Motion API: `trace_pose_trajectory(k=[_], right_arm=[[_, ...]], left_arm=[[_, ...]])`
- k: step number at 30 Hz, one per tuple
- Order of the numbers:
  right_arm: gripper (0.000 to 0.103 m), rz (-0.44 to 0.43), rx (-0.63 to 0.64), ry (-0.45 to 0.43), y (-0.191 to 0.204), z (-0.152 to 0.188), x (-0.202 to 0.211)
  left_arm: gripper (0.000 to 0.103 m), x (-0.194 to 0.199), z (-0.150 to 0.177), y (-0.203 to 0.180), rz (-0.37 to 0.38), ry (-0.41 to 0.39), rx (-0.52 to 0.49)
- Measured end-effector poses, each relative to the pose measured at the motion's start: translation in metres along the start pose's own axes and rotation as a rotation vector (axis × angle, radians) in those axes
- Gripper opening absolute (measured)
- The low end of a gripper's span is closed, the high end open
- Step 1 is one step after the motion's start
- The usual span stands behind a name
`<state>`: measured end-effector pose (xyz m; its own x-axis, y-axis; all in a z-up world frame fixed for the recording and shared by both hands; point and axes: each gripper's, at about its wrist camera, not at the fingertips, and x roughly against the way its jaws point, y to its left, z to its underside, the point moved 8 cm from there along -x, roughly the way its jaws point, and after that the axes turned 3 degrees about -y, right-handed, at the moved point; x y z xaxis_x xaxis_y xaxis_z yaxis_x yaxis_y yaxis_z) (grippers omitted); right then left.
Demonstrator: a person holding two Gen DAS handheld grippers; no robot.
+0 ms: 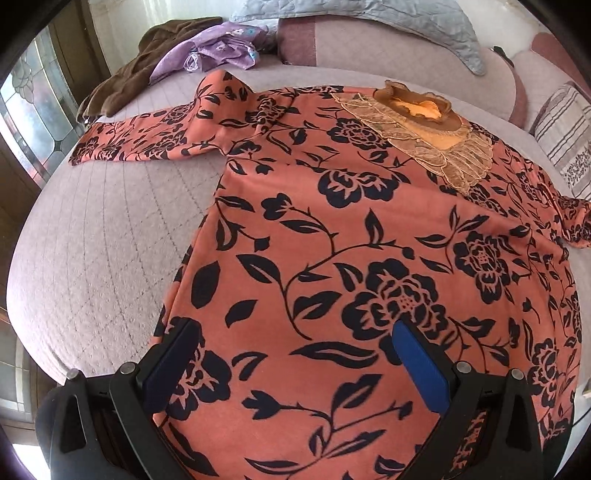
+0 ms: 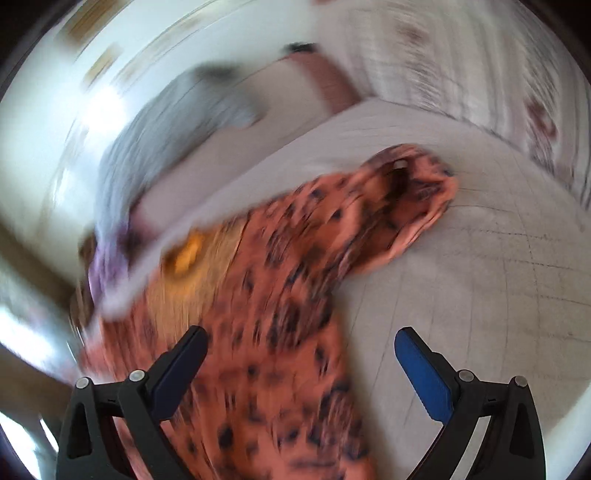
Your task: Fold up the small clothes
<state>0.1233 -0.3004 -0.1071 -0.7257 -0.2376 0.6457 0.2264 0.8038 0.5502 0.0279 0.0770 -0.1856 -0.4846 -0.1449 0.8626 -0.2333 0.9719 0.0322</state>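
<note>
A salmon-orange top with a black flower print [image 1: 332,236] lies spread flat on the pale quilted bed [image 1: 92,258], gold lace collar [image 1: 424,125] at the far end, one sleeve [image 1: 147,136] stretched out to the left. My left gripper [image 1: 295,328] is open and hovers over the top's lower part, with nothing held. In the blurred right wrist view my right gripper [image 2: 301,338] is open and empty above the top's right side [image 2: 280,332]. The bunched right sleeve [image 2: 406,199] lies ahead of it on the bed.
A brown garment [image 1: 122,74] and a purple one [image 1: 218,48] lie piled at the bed's far left. A grey-blue pillow [image 1: 369,22] and a striped cushion [image 1: 561,136] lie at the head end. A window [image 1: 33,107] is on the left.
</note>
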Motion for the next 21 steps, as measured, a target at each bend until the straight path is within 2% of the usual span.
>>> trace_pose_trajectory(k=[4, 7, 10, 11, 12, 13, 14, 15, 17, 20, 21], right_arm=[[0.102, 0.019, -0.17, -0.025, -0.027, -0.061, -0.033], [0.096, 0.096, -0.24, 0.008, -0.042, -0.085, -0.066], [0.069, 0.186, -0.242, 0.058, -0.052, -0.089, -0.092], [0.045, 0.215, -0.241, 0.085, -0.056, -0.09, -0.103], [0.031, 0.245, -0.245, 0.112, -0.059, -0.091, -0.11], [0.028, 0.278, -0.255, 0.129, -0.063, -0.093, -0.114], [0.021, 0.297, -0.264, 0.126, -0.062, -0.096, -0.114], [0.013, 0.291, -0.269, 0.119, -0.054, -0.102, -0.111], [0.011, 0.216, -0.253, 0.096, -0.02, -0.114, -0.1], [0.011, 0.05, -0.193, 0.056, 0.069, -0.13, -0.077], [0.011, -0.045, -0.184, 0.037, 0.11, -0.14, -0.067]], left_arm=[[0.103, -0.003, -0.003, 0.007, 0.001, -0.009, 0.012], [0.103, -0.006, -0.009, 0.016, 0.0, -0.022, 0.026], [0.103, -0.007, -0.013, 0.025, 0.014, -0.039, 0.051], [0.103, -0.008, -0.014, 0.028, 0.021, -0.045, 0.059], [0.103, -0.009, -0.015, 0.031, 0.027, -0.05, 0.066], [0.103, -0.01, -0.015, 0.035, 0.032, -0.058, 0.073], [0.103, -0.01, -0.015, 0.04, 0.035, -0.067, 0.078], [0.103, -0.01, -0.014, 0.044, 0.037, -0.077, 0.084], [0.103, -0.013, -0.012, 0.055, 0.047, -0.087, 0.108], [0.103, -0.02, -0.01, 0.071, 0.081, -0.075, 0.175], [0.103, -0.02, -0.01, 0.075, 0.086, -0.082, 0.19]])
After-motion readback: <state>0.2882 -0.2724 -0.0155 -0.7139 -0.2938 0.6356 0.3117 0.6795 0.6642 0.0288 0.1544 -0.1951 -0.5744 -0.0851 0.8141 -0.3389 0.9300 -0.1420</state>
